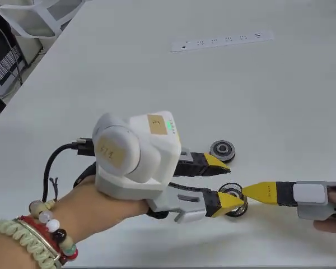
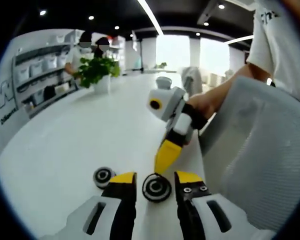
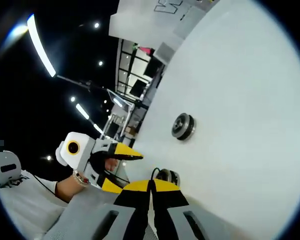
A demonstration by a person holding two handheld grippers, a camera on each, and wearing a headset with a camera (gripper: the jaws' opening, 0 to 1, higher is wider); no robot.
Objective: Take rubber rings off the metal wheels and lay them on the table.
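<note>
White desk (image 1: 157, 73) stretches away from the person in the head view, with a white power strip (image 1: 221, 40) lying near its far edge and part of a white chair (image 1: 39, 17) at the far left corner.

The left hand (image 1: 95, 207) reaches in from the lower left, wrist ringed with beaded bracelets (image 1: 45, 230), and holds the left hand-held gripper (image 1: 231, 180) low and nearly level with the desk, pointing to the right. A black cable (image 1: 56, 162) loops out of its rear. Its yellow-tipped jaws are spread apart. In the left gripper view a metal wheel with a dark rubber ring (image 2: 156, 188) stands between the two tips, with a narrow gap on each side. In the head view this wheel sits close to the nearer jaw, and the farther jaw is clear of it.

The right hand-held gripper (image 1: 251, 191) comes in from the right edge, held flat and pointing left toward the other. Its jaws are pressed together into one yellow point, which meets the wheel's right side. Whether anything is pinched between them cannot be told.

A second wheel (image 1: 222, 149) stands on the desk just beyond the left hand-held gripper's farther jaw, apart from both tools, its black ring in place.
</note>
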